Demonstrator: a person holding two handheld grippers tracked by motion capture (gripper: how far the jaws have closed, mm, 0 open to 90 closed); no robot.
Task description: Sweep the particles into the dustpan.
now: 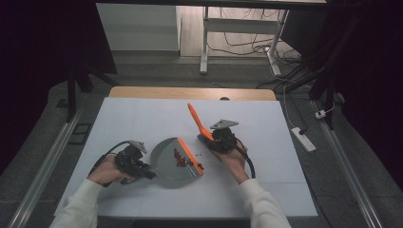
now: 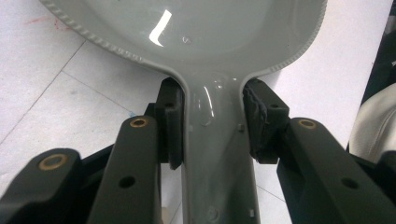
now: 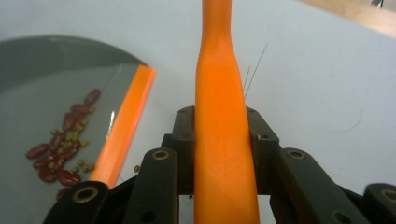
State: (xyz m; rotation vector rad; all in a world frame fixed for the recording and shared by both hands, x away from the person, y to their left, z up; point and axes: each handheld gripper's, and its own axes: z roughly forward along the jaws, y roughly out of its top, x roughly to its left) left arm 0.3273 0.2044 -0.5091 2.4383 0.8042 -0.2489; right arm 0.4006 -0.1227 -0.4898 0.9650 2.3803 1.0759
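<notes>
A grey dustpan with an orange front lip lies on the white table, and a small heap of red and green beans sits on it just behind the lip. My left gripper is shut on the dustpan's grey handle, pads pressed on both sides of its neck. To the right of the lip, my right gripper is shut on an orange tool handle that slants up and away. In the right gripper view the orange handle runs between the pads, with the beans at lower left.
The white table cover spreads around the dustpan, with a wooden edge at the back. A loose green bean lies by the lip. A power strip and cables lie on the floor at right.
</notes>
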